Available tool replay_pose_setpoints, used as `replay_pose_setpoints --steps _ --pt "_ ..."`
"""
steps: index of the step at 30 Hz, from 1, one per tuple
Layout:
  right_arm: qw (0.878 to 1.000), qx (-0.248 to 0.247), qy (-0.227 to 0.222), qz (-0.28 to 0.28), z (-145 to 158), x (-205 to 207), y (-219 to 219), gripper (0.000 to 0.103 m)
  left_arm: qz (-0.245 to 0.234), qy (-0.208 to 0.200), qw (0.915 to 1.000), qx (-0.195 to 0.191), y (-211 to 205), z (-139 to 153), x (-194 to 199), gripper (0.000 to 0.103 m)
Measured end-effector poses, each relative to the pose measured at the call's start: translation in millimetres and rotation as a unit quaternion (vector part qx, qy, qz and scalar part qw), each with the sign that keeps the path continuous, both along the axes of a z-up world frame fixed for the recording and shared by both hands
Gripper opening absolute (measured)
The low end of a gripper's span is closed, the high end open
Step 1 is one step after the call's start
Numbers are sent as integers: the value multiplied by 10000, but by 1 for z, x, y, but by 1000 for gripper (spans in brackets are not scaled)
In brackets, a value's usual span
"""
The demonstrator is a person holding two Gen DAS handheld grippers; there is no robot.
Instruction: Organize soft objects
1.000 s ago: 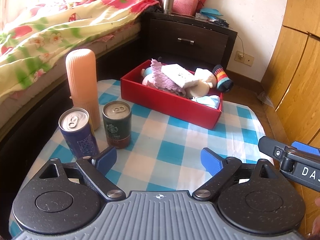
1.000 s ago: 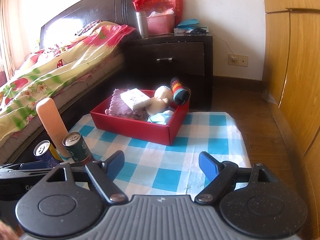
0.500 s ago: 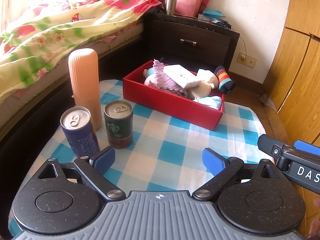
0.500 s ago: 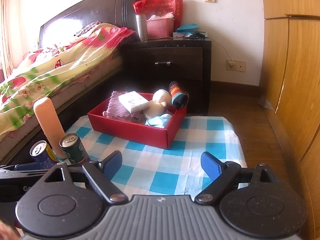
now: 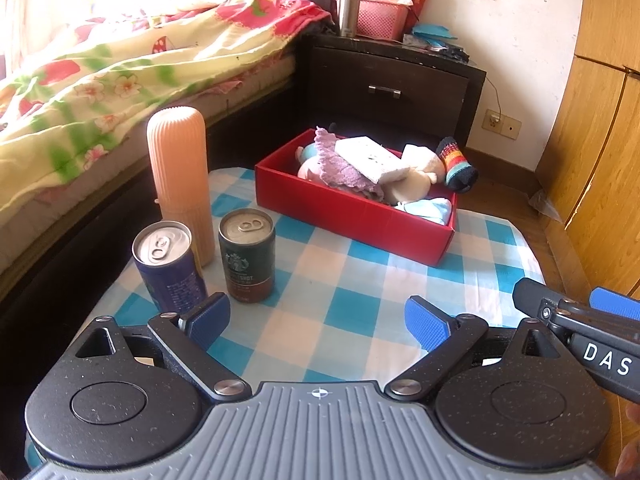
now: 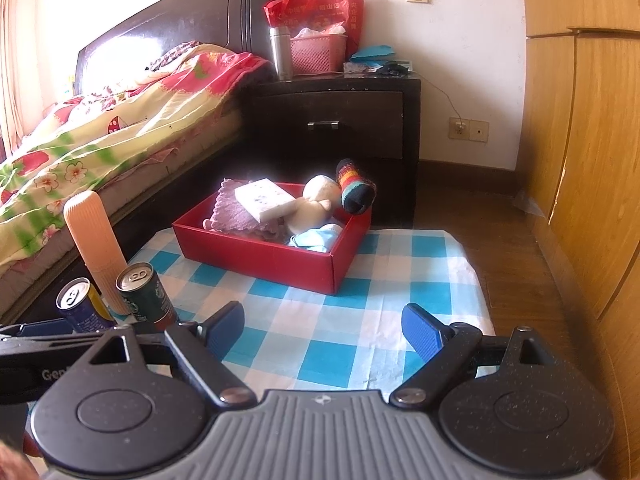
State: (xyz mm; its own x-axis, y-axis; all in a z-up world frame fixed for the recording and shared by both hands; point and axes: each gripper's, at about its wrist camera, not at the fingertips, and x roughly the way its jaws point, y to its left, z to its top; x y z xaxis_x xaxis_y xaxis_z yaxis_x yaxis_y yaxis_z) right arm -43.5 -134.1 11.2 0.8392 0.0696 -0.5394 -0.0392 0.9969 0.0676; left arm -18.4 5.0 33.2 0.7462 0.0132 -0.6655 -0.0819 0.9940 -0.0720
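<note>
A red box point(image 5: 352, 212) point(image 6: 256, 254) stands at the far end of a blue-checked table. It holds several soft things: a purple knitted cloth point(image 5: 344, 168), a white sponge point(image 5: 372, 156) point(image 6: 266, 200), a cream plush toy point(image 6: 316, 204), a striped sock point(image 5: 456, 166) point(image 6: 354, 188) and a light blue cloth point(image 5: 426, 208). My left gripper point(image 5: 318, 320) is open and empty over the table's near edge. My right gripper point(image 6: 322, 326) is open and empty, beside the left one.
A tall peach ribbed container point(image 5: 180, 172), a blue can point(image 5: 168, 264) and a green coffee can point(image 5: 248, 256) stand at the table's left. A bed point(image 5: 100, 80) lies left, a dark nightstand point(image 5: 392, 88) behind, a wooden wardrobe point(image 6: 588, 160) right.
Both grippers have drawn back and risen slightly from the table, so the box looks a little farther. Both stay open and empty.
</note>
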Motion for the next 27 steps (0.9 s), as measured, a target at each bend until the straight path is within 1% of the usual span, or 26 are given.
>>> replay_pose_setpoints --steps 12,21,27 --pt "10000 12 2 -4 0 1 -1 65 -13 13 10000 58 -1 1 0 91" --pt "10000 19 -24 5 0 0 0 65 -51 -78 9999 121 -1 2 -2 91" --pt "10000 27 -26 2 0 0 -1 65 2 -97 9999 110 1 1 -1 96"
